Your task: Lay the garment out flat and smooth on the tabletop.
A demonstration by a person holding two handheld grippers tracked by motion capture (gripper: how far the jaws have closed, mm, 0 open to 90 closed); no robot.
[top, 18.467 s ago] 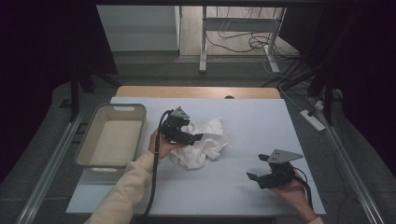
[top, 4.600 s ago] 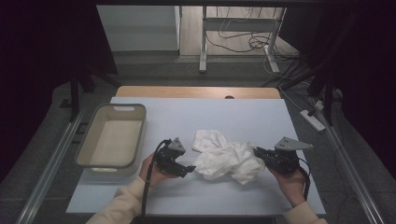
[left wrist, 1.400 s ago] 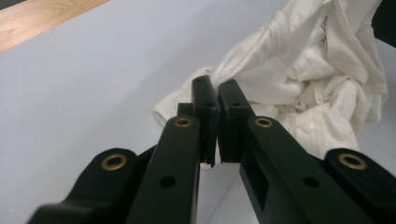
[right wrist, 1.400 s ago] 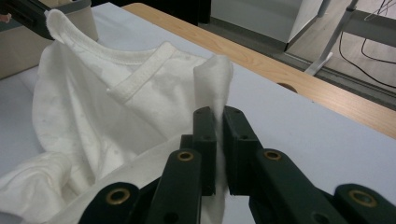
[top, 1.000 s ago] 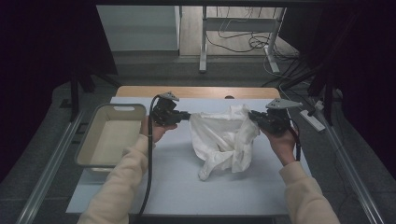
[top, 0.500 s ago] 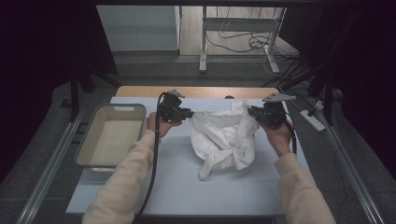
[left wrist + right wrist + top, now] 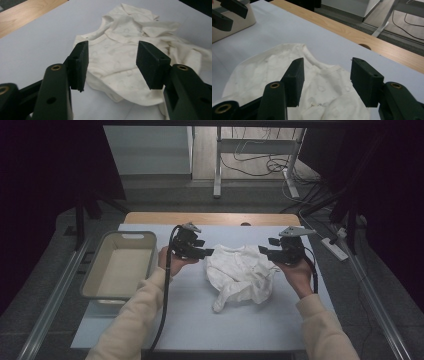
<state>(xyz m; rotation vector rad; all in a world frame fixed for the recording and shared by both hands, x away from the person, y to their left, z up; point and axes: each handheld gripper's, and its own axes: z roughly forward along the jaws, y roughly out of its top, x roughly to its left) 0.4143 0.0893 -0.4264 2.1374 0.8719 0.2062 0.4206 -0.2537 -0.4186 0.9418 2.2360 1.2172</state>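
With both sets of fingers just spread and nothing between them, left gripper (image 7: 205,253) and right gripper (image 7: 265,251) flank the crumpled white cotton baby garment (image 7: 240,274) lying mid-desk (image 7: 200,320), where 1 careless re-grab risks bunching its loose folds.

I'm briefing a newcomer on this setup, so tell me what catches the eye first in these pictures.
A crumpled white garment lies in the middle of the pale table, one sleeve trailing toward the person. The left hand-held gripper and right hand-held gripper flank its far edge; their jaws have just been opening and now stand apart, gripping nothing. An empty beige tub sits at the table's left.
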